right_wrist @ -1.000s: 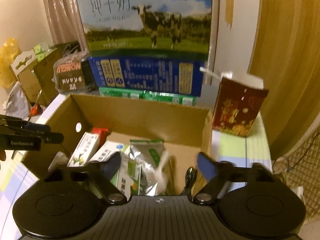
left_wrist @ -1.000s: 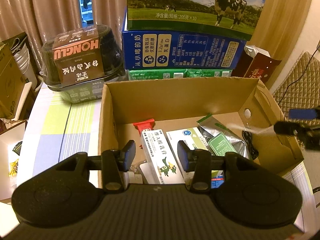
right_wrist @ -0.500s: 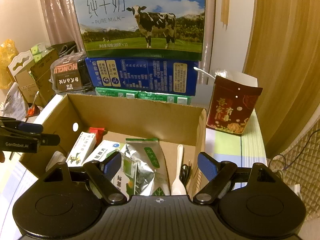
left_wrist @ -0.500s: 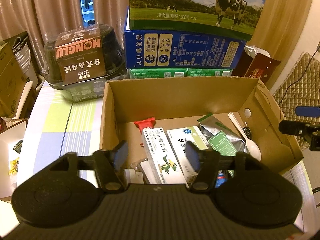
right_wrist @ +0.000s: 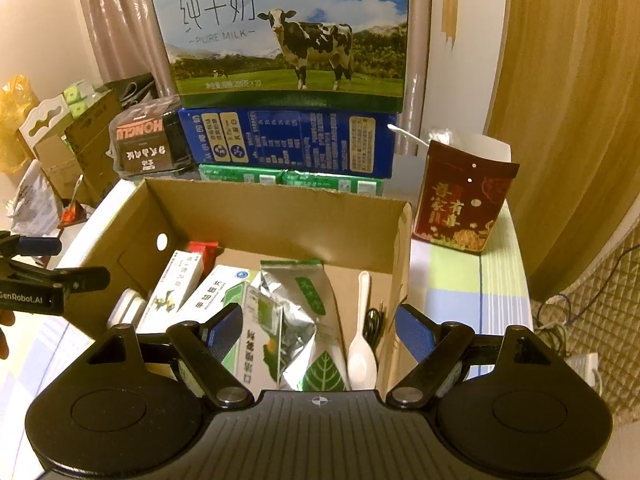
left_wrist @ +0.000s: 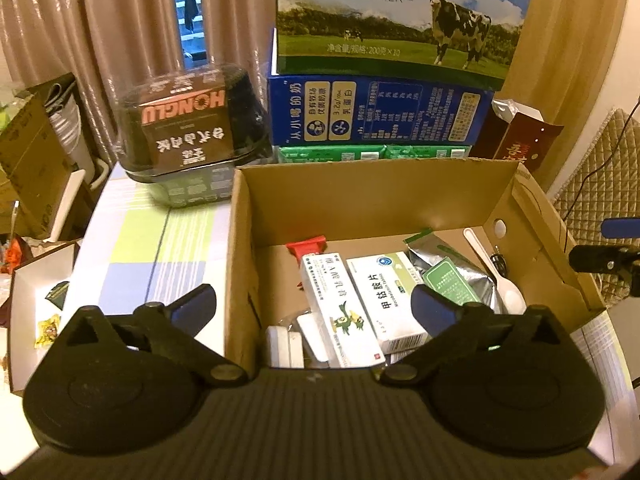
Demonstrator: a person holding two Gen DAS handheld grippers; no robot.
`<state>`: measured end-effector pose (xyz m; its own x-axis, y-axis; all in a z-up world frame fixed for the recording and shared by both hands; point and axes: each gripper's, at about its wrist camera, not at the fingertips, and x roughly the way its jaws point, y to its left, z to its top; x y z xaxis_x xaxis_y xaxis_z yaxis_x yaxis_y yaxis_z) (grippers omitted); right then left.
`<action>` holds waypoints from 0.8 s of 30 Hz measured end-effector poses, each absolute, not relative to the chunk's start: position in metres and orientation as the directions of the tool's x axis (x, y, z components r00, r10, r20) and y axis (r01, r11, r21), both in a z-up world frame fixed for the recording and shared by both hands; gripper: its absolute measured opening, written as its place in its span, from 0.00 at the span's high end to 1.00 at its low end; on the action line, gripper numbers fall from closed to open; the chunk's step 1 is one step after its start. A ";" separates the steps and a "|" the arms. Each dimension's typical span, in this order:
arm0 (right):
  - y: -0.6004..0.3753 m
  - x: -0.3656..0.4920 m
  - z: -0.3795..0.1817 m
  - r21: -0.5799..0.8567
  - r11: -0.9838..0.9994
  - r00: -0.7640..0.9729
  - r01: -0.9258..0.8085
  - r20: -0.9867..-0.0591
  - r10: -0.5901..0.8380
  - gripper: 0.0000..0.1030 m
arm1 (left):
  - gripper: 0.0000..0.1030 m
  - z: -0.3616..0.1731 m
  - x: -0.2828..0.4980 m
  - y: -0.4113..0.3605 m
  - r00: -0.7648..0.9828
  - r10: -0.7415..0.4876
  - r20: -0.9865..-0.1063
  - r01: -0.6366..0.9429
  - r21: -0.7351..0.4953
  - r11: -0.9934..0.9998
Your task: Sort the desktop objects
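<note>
Hovering wide open and empty, left gripper (left_wrist: 314, 306) and right gripper (right_wrist: 320, 326); keep clear of cardboard box (right_wrist: 276, 210) walls, frame centre.

Milk carton (left_wrist: 400, 20) top cut by frame edge. Cardboard box (left_wrist: 240, 240) near contents hidden behind left gripper (left_wrist: 312, 308) body. Small white items (left_wrist: 284, 344) unidentifiable. Black cable (right_wrist: 376, 320) partly hidden.
</note>
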<state>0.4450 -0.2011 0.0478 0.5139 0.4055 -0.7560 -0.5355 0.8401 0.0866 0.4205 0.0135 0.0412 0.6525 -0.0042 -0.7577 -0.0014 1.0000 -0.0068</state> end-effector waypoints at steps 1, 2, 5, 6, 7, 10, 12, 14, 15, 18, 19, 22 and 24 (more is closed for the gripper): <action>-0.202 0.443 0.050 0.086 0.841 0.513 -0.534 -0.758 0.404 0.22 | 0.01 0.043 0.417 0.014 0.655 0.001 -0.755 -0.006 -0.004 1.000; -0.203 0.441 0.052 0.085 0.842 0.513 -0.533 -0.759 0.402 0.21 | 0.01 0.045 0.414 0.014 0.661 0.006 -0.750 -0.014 -0.004 1.000; -0.206 0.434 0.058 0.083 0.845 0.515 -0.528 -0.760 0.396 0.19 | 0.01 0.052 0.401 0.014 0.678 0.023 -0.735 -0.028 0.005 1.000; -0.208 0.432 0.060 0.085 0.846 0.516 -0.526 -0.760 0.396 0.18 | 0.01 0.055 0.397 0.013 0.682 0.022 -0.731 -0.029 0.002 1.000; -0.209 0.429 0.062 0.086 0.849 0.517 -0.522 -0.760 0.395 0.18 | 0.01 0.057 0.394 0.013 0.682 0.016 -0.731 -0.029 -0.006 1.000; -0.213 0.422 0.066 0.087 0.852 0.515 -0.517 -0.763 0.391 0.17 | 0.01 0.065 0.383 0.012 0.682 0.017 -0.731 -0.043 -0.017 0.999; -0.216 0.417 0.069 0.090 0.853 0.512 -0.514 -0.766 0.389 0.17 | 0.01 0.068 0.376 0.010 0.675 0.026 -0.737 -0.053 -0.014 0.999; -0.218 0.410 0.072 0.092 0.855 0.508 -0.511 -0.770 0.386 0.15 | 0.01 0.071 0.369 0.008 0.666 0.027 -0.746 -0.068 -0.024 0.997; -0.219 0.407 0.073 0.090 0.855 0.506 -0.510 -0.772 0.384 0.14 | 0.01 0.073 0.364 0.008 0.665 0.022 -0.747 -0.071 -0.033 0.997; -0.222 0.393 0.075 0.088 0.850 0.500 -0.519 -0.775 0.385 0.09 | 0.01 0.079 0.350 0.005 0.667 0.023 -0.745 -0.078 -0.040 0.996; -0.223 0.388 0.076 0.089 0.849 0.499 -0.521 -0.775 0.387 0.08 | 0.01 0.081 0.346 0.004 0.668 0.024 -0.744 -0.083 -0.043 0.996; -0.227 0.370 0.079 0.090 0.843 0.495 -0.531 -0.774 0.394 0.06 | 0.01 0.087 0.331 0.000 0.674 0.025 -0.739 -0.095 -0.052 0.994; -0.229 0.359 0.082 0.089 0.840 0.496 -0.535 -0.772 0.397 0.05 | 0.01 0.090 0.321 -0.004 0.677 0.031 -0.735 -0.100 -0.050 0.994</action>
